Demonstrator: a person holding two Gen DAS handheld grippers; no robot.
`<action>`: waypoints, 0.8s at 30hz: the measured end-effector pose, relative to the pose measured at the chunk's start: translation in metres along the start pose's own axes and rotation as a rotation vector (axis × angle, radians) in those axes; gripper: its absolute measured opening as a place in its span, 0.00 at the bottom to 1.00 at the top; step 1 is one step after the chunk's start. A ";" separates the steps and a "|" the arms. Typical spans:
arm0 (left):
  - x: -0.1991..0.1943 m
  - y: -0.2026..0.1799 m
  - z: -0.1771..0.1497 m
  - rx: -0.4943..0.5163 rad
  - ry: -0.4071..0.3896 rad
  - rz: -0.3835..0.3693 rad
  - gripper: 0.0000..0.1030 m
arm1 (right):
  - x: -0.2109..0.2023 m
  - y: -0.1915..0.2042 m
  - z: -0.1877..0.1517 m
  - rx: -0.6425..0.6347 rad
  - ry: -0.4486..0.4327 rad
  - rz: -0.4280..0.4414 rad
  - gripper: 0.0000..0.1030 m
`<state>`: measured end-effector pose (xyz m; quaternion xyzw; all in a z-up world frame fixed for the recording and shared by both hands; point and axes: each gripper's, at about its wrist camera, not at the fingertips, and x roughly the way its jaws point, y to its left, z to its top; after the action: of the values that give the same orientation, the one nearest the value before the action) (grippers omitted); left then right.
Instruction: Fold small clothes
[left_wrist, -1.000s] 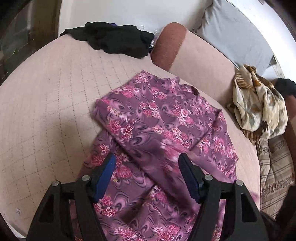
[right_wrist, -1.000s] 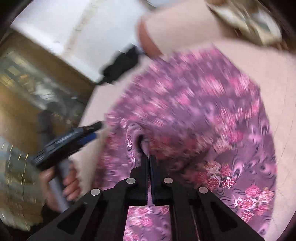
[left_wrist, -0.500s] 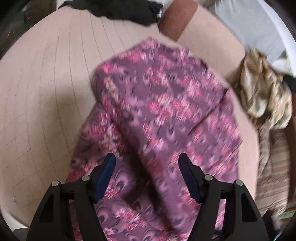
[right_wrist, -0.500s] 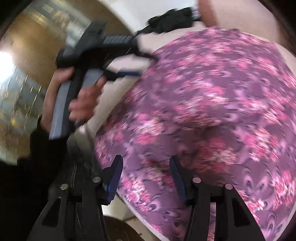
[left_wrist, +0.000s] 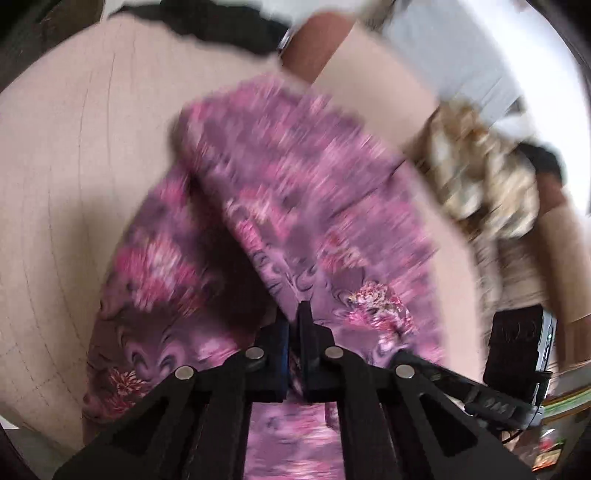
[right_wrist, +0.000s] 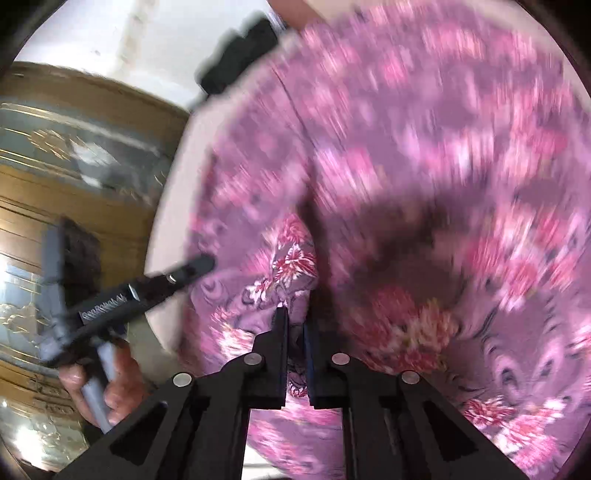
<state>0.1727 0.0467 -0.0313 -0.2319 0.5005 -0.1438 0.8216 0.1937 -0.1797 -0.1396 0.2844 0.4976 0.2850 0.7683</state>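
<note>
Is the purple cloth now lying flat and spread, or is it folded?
Partly folded: one layer of the cloth overlaps another, with a dark crease between. Both tools, left and right, pinch its edge.

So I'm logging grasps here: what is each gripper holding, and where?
Both hold the purple floral garment: the left gripper and the right gripper are each shut on a pinched fold at its near edge.

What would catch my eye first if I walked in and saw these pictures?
The purple floral garment fills both views, spread over a pinkish quilted sofa seat. Both black grippers, left and right, have their jaws pinched shut on its near edge. Behind lie a black cloth and a crumpled beige patterned cloth.
</note>
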 end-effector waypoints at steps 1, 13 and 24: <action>-0.011 -0.008 0.002 -0.004 -0.024 -0.051 0.04 | -0.022 0.008 0.005 -0.008 -0.059 0.045 0.08; 0.066 -0.040 -0.037 0.073 0.209 -0.040 0.17 | -0.070 -0.085 0.005 0.121 0.017 -0.293 0.09; 0.052 0.056 0.109 -0.251 0.028 0.160 0.60 | -0.120 -0.038 0.005 -0.057 -0.210 -0.350 0.49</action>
<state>0.2937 0.0956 -0.0568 -0.2901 0.5431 -0.0171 0.7878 0.1629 -0.2923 -0.0931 0.2000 0.4484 0.1300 0.8614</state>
